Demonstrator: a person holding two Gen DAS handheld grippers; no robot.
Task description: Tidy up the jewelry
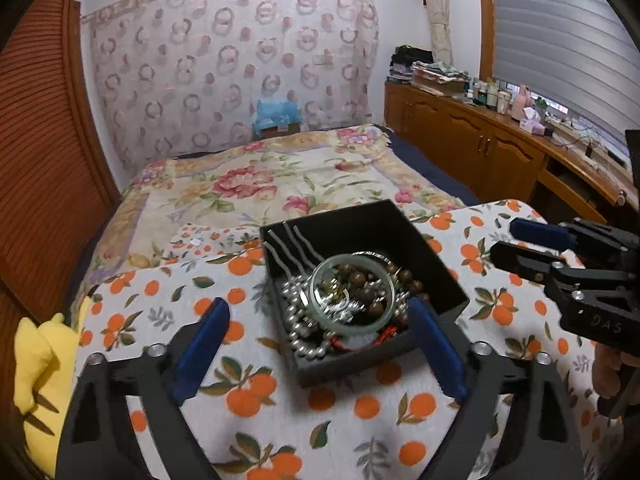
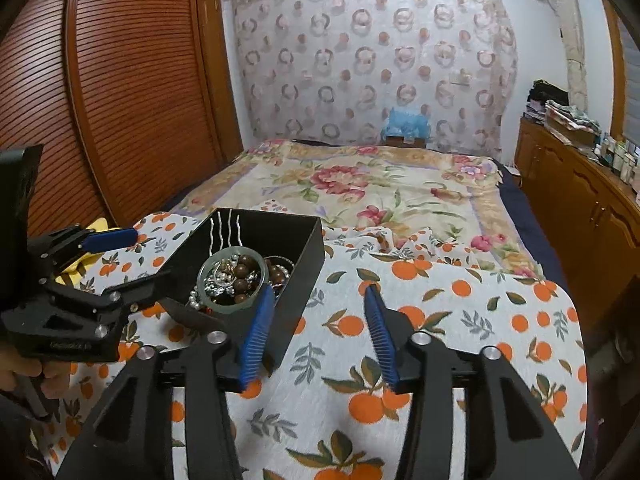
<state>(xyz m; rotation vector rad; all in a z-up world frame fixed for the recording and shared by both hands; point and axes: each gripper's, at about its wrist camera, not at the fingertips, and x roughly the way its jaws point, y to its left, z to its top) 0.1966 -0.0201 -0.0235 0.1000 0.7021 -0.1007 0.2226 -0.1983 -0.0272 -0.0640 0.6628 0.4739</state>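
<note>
A black box [image 1: 360, 280] sits mid-counter [image 1: 280, 420] — pale bangle [image 1: 352, 294], beads, pearls and hairpins heaped inside, nothing left on the cloth. Both hand-held grippers, left [image 1: 320, 344] and right [image 2: 320, 324], hang released and empty; sorting looks nearly done.

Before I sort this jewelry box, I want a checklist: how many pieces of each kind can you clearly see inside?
Silver wavy hairpins: 3
Pale green glass bangle: 1
Brown wooden bead strand: at least 1
Silver pearl bead strand: at least 1
Total: at least 6, piled in the black square box; tangled pieces underneath cannot be counted.
</note>
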